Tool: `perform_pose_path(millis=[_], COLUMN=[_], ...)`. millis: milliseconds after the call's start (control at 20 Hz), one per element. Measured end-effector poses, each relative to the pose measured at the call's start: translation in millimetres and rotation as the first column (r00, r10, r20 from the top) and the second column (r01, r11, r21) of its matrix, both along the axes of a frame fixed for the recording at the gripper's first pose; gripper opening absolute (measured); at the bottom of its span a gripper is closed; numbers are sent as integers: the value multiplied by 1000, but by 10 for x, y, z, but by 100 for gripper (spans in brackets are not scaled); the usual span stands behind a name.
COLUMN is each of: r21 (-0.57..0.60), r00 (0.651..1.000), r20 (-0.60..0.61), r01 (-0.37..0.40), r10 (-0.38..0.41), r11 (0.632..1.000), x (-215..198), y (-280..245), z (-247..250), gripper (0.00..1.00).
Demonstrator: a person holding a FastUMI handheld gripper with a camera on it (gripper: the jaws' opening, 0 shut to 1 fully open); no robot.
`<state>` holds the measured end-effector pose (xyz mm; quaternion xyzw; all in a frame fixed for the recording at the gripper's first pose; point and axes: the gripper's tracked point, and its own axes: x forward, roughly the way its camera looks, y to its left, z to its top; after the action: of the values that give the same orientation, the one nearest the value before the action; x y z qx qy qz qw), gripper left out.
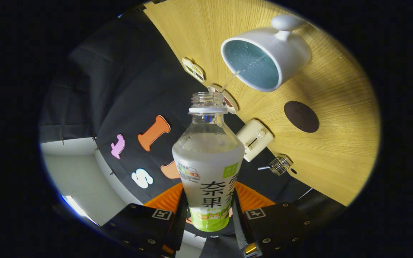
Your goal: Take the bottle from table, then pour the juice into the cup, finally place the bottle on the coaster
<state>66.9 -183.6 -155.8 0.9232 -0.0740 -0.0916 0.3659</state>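
We see the gripper rolled hard over, so the table stands tilted beside it. Its fingers clamp the bottle by its labelled lower body (uncapped, clear above the label). A thin stream runs from the mouth into the white cup just beyond. The dark round coaster lies near the cup.

Clear glossy plastic bottle, paper-like label.
Glazed white ceramic cup; matt grained pale wood table; dull dark round coaster; small wire-mesh metal basket.
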Motion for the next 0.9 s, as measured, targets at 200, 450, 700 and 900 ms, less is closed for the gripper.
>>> perform_pose_path(millis=[200, 450, 700, 900], r21=[15, -63, -223, -417], r00=[1000, 997, 985, 966], r20=[5, -61, -147, -237], r01=[4, -44, -118, -197], r10=[-4, 40, 86, 104], r11=[1000, 997, 968, 887], x=[30, 68, 81, 106], y=[-6, 78, 160, 207], z=[36, -123, -345, -499], gripper=[59, 59, 59, 59])
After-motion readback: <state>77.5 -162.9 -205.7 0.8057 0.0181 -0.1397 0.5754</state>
